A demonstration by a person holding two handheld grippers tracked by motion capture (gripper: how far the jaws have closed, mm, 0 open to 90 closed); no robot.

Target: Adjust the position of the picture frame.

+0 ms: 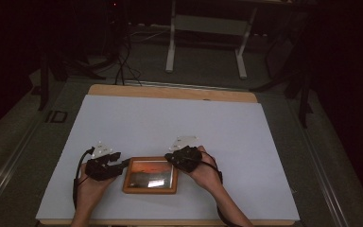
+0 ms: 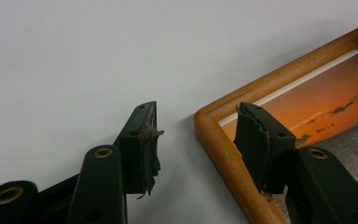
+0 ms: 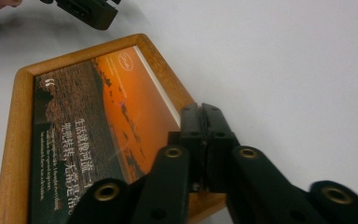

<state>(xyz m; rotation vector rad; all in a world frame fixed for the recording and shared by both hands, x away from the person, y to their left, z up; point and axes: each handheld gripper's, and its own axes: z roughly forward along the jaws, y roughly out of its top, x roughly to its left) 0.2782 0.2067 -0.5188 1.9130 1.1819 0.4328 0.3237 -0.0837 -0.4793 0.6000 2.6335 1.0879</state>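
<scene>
Picture frame (image 1: 150,175), wooden, with an orange sunset print under the glass, is lying flat on the white desk (image 1: 170,127) near the front edge, right between the two hands. So it's parked face up and nothing has been lifted off the surface yet, as far as can be seen.

Left claw (image 1: 123,163) is held at the frame's left side. In the left gripper view the jaws are spread apart around the rounded wooden corner (image 2: 204,122): one pad (image 2: 144,144) sits outside on the bare desk, the other pad (image 2: 256,140) is over the print side, inside the rim. The rubber on both pads looks pretty chewed up. No squeeze on the wood can be made out, so it's counted as open and just straddling the corner.

Right claw (image 1: 170,158) is at the frame's upper right corner. In the right gripper view its jaws (image 3: 206,135) are pressed together with nothing between them, tips resting at or just over the right-hand rail of the frame. Whether the wood is actually touched can't be told for sure.

Progress-wise it looks early: the frame is flanked on both sides but isn't gripped by anything. What's probably left is the whole handling bit, meaning the left claw has to be closed on that corner, the right one either reopened for a grip or used as a pusher, and then the frame gets lifted, stood up or shifted.
</scene>
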